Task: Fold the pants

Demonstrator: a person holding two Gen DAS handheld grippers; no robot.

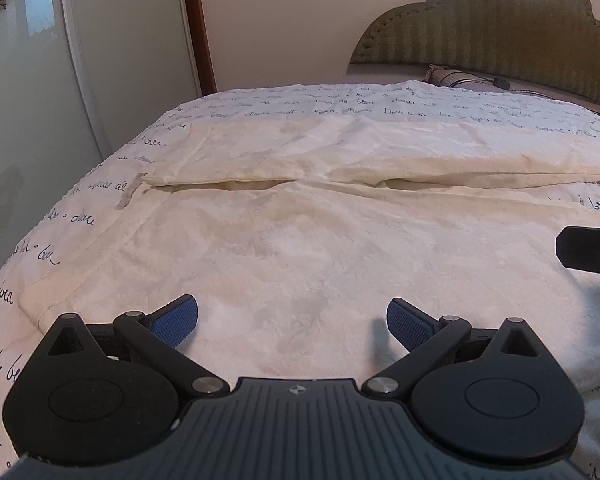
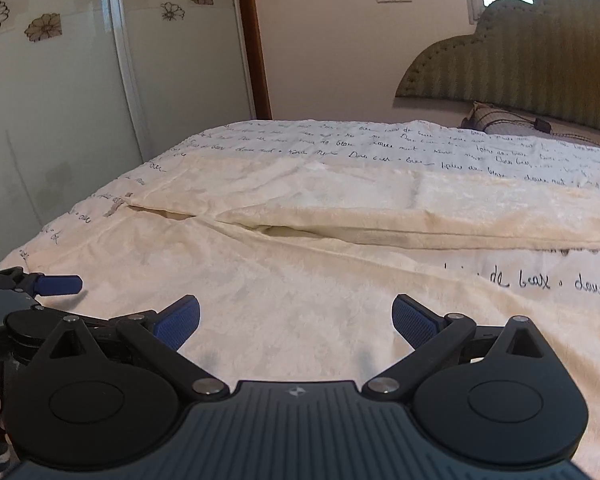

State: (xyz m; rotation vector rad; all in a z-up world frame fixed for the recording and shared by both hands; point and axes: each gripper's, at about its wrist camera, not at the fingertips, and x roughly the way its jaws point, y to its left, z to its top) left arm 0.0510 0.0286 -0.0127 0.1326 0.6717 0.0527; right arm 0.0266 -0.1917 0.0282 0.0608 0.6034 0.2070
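Cream plush pants point(image 1: 300, 240) lie spread flat on the bed, the two legs side by side with a seam-like gap between them; they also fill the middle of the right wrist view point(image 2: 300, 240). My left gripper point(image 1: 292, 320) hovers low over the near leg, open, blue pads apart with nothing between them. My right gripper point(image 2: 296, 320) is likewise open over the same near leg, a little to the right. The left gripper's fingers point(image 2: 58, 284) show at the left edge of the right wrist view. Part of the right gripper point(image 1: 588, 252) shows at the right edge of the left view.
A white bedspread point(image 1: 340, 100) printed with black handwriting covers the bed. A green padded headboard point(image 1: 492, 28) stands at the far right, with a pillow and a dark cable point(image 2: 512, 122) below it. Sliding wardrobe doors point(image 2: 60, 100) line the left side beyond the bed edge.
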